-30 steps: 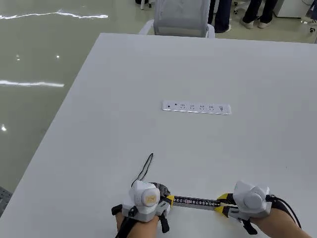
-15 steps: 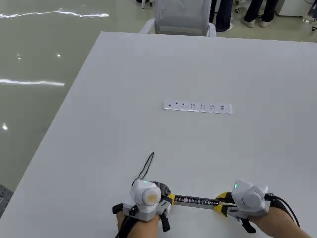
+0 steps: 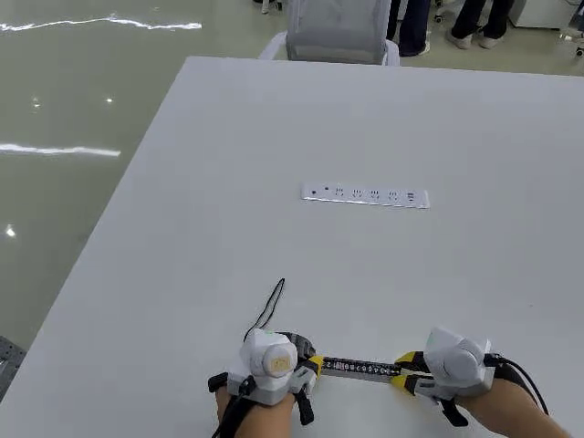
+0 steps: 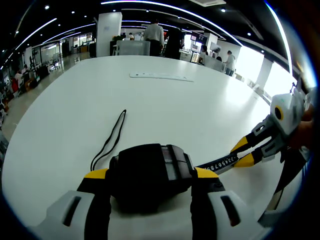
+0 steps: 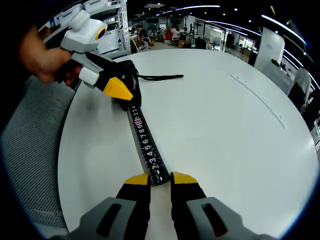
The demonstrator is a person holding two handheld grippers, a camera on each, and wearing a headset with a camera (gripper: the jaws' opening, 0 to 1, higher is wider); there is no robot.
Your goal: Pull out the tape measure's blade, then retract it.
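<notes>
The white surface [image 3: 228,182] carries a power strip [image 3: 365,195] at its middle. At the near edge the tape measure [image 4: 149,167] sits clamped between the left gripper [image 4: 151,176] jaws. Its blade [image 5: 146,147] runs right, and the right gripper [image 5: 155,180] jaws pinch its tip.

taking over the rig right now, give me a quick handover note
Left tool: shut on the tape measure case, near the front edge of the white table.
Right tool: shut on the tip of the blade, which runs straight between the two tools, low over the table.
Done: blade pulled out a short length.
Left: let the blade retract into the case, probably easing the right tool toward the left, then release.
</notes>
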